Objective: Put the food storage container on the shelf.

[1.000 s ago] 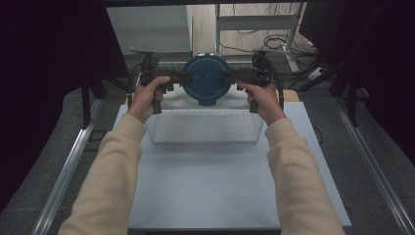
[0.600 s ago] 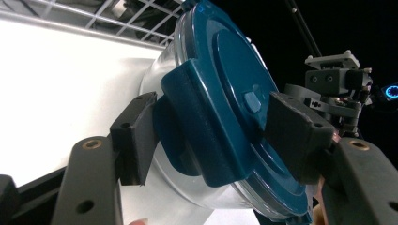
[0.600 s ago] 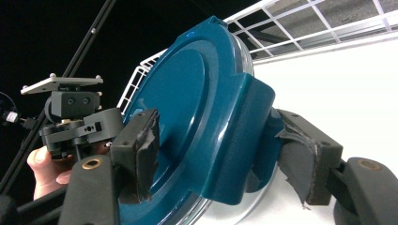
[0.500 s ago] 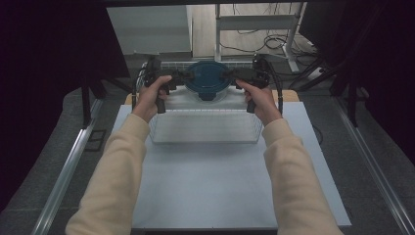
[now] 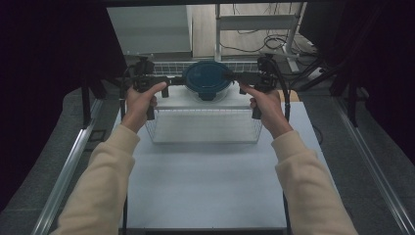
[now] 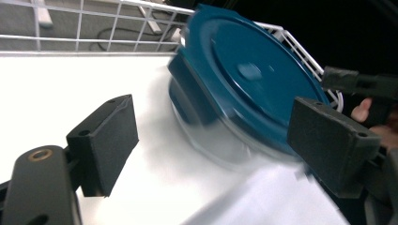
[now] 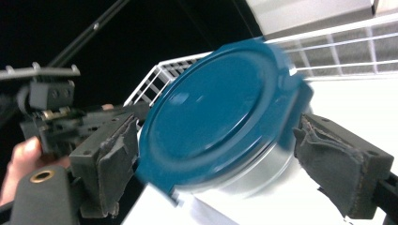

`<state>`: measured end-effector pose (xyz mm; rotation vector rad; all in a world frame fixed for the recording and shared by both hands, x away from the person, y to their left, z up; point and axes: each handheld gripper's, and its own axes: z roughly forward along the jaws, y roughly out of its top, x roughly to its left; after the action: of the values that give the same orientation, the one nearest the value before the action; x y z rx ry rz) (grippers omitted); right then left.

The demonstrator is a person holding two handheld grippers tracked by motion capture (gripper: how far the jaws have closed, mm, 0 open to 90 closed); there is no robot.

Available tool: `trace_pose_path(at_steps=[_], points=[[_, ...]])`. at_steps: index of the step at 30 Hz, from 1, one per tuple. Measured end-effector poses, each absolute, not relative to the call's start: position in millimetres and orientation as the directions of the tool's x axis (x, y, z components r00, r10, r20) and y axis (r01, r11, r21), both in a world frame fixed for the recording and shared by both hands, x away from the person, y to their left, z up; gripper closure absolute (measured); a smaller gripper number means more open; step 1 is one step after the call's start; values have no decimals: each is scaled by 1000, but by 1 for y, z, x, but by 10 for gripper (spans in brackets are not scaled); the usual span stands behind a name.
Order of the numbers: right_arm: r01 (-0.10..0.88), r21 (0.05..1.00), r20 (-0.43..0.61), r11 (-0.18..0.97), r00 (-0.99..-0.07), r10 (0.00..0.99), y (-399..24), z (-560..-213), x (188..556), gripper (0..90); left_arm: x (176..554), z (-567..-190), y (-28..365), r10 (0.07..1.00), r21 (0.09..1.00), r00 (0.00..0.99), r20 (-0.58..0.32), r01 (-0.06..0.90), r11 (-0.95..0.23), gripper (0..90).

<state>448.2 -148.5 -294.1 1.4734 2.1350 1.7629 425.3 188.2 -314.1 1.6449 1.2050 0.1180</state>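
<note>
- Here, the round tub with a blue lid (image 5: pixel 207 80) is at the far edge of the white wire basket (image 5: pixel 205 134).
- The left gripper (image 6: pixel 211 145) is spread wide.
- The right gripper (image 7: pixel 213 161) is wide too, one pad on each side of the tub.

A round container with a blue lid (image 7: pixel 220 112) is sitting between the two black jaws of the right gripper (image 7: pixel 225 164), and its clear body is showing below the lid. The jaws are standing apart, their worn pads close to its sides. Behind it, the white wire basket (image 7: pixel 328 42) is running along the far edge. At the left, the other gripper (image 7: pixel 61 119) is showing, with a hand (image 7: pixel 19 159) holding it.
</note>
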Motion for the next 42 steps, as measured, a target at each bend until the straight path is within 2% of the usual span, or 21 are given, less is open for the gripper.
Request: trace_pose_path(at_steps=[3, 8, 11, 14, 18, 23, 28, 33, 37, 42], points=[[603, 796, 484, -42, -594, 643, -149, -296, 426, 134, 400, -313, 186, 752, 800, 544, -372, 599, -37, 173], [554, 832, 399, 33, -639, 657, -164, -306, 394, 141, 362, -321, 190, 721, 819, 586, -370, 572, -44, 177], [513, 856, 346, 66, -663, 664, -176, -315, 375, 156, 339, -331, 192, 726, 828, 597, -342, 556, -67, 180], [469, 879, 287, 88, -667, 687, -189, -326, 352, 166, 316, -344, 189, 737, 843, 618, -276, 523, -123, 186], [428, 895, 233, 126, -688, 687, -201, -344, 319, 179, 289, -371, 187, 701, 846, 653, -287, 516, -135, 187], [428, 887, 202, 175, -699, 687, -213, -383, 289, 188, 267, -413, 192, 730, 834, 617, -295, 539, -119, 200], [493, 846, 244, 204, -698, 674, -218, -424, 277, 190, 255, -458, 191, 759, 790, 579, -297, 595, -145, 209], [537, 813, 251, 227, -674, 694, -222, -458, 277, 198, 252, -479, 189, 770, 758, 566, -295, 629, -171, 213], [522, 811, 199, 266, -672, 713, -222, -465, 277, 202, 252, -480, 188, 771, 762, 569, -287, 623, -176, 214], [509, 826, 207, 242, -672, 711, -223, -462, 274, 202, 251, -478, 193, 789, 771, 546, -282, 618, -152, 203]])
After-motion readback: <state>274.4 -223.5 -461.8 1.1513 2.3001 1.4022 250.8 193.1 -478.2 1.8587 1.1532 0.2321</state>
